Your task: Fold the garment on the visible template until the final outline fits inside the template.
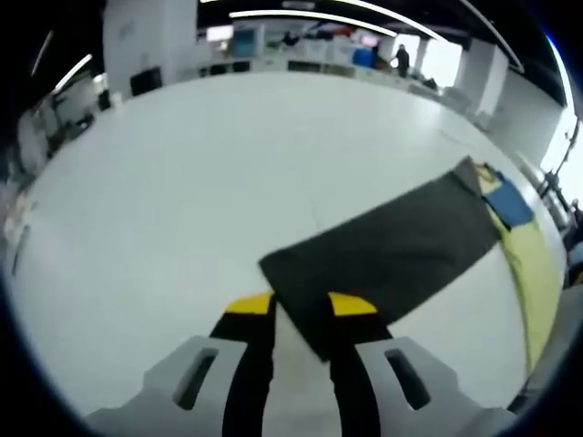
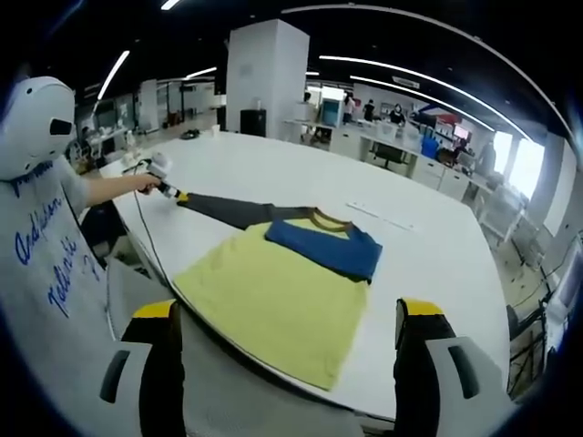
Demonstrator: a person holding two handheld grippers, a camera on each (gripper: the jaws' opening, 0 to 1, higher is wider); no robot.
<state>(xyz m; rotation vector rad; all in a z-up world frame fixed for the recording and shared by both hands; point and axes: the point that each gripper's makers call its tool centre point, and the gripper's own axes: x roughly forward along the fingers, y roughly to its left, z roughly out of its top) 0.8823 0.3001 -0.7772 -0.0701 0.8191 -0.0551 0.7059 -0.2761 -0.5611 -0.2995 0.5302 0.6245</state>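
Garment: yellow cotton T-shirt (image 2: pixel 273 305) with dark grey sleeve (image 1: pixel 383 250) and blue sleeve (image 2: pixel 323 246), lying on the white tabletop (image 1: pixel 182 200).
Left hand-held gripper (image 1: pixel 301 305): clenched on the grey sleeve's end, stretching it away from the shirt body for folding.
Right hand-held gripper (image 2: pixel 287 319): released, hovering above the shirt's hem.

A wide white table (image 2: pixel 273 173) filled the open-plan room. A square white pillar (image 2: pixel 264 77) stood far behind it, desks with monitors (image 2: pixel 392 137) ran along the far right, and strip lights (image 2: pixel 410 68) glowed on the dark ceiling.
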